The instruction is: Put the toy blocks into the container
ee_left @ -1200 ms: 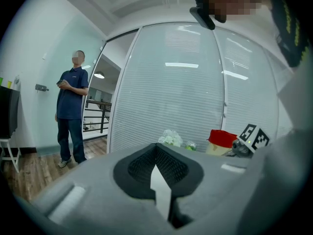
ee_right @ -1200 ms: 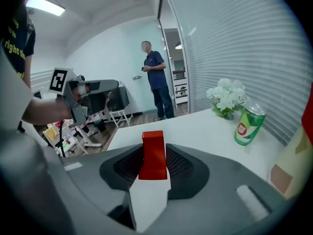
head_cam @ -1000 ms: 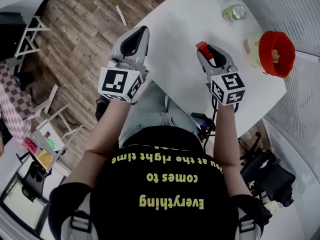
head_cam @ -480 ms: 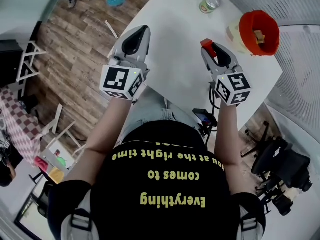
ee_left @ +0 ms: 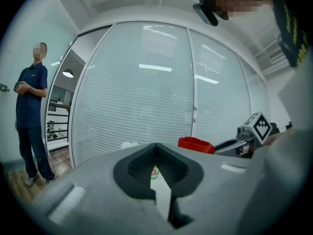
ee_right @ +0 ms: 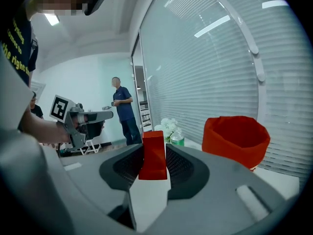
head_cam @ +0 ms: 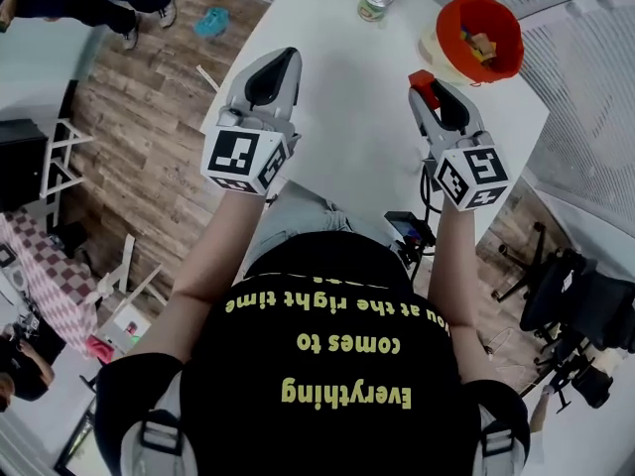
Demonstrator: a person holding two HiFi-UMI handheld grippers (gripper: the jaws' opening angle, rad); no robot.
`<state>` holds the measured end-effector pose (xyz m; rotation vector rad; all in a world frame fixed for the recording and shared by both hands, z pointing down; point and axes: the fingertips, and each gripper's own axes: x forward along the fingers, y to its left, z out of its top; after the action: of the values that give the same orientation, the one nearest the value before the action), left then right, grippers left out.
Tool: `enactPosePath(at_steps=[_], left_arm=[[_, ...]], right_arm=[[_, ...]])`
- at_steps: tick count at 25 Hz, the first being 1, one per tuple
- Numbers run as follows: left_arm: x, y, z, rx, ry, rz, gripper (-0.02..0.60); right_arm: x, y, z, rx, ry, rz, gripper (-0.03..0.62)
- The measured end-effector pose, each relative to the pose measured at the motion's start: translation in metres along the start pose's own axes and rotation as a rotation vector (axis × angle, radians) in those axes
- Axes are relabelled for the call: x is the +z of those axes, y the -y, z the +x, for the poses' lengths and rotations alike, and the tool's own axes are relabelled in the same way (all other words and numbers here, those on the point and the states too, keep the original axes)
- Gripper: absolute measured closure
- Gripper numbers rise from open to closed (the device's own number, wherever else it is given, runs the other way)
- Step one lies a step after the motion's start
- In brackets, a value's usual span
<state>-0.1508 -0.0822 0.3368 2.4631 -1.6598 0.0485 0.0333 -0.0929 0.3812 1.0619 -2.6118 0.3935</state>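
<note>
A: State of the right gripper?

B: Pinching a red block. In the right gripper view the block stands upright between the pads, its long axis running up and down and its top poking above the jaw tips. Grip looks square, no tilt.

A: Where's the target from there?

B: The red container stands ahead of the tips and off to their right, near but not under them. The block is short of the rim and over bare table. The mouth opens upward, and a few loose blocks already lie inside.

A: Left gripper?

B: Tips together, nothing between them. Through the gap behind the tips I only see table and a can far ahead. It sits well to the left of the container, so the right hand is plainly the nearer one.

A: Change against a second ago?

B: In the head view the container then stood out to the right of the jaws, about level with them. Now it stands ahead and right, closer to the tips. Both grippers have carried forward over the table, and the block sits in the jaws as it did.

A: Judgement for the coming move?

B: Carry on forward and right until the block clears the near rim, then let go.
</note>
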Motion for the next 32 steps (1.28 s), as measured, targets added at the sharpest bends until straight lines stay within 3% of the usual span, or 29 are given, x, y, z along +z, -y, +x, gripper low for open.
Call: enactPosePath(at_steps=[20, 32], left_arm=[[0.018, 0.099, 0.049, -0.214, 0.026, 0.040, 0.583], [0.015, 0.131, 0.069, -0.279, 0.012, 0.041, 0.583]], right_arm=[[0.016, 0.055, -0.106, -0.217, 0.129, 0.033, 0.447], [0.009, 0.073, -0.138, -0.287, 0.138, 0.061, 0.447]])
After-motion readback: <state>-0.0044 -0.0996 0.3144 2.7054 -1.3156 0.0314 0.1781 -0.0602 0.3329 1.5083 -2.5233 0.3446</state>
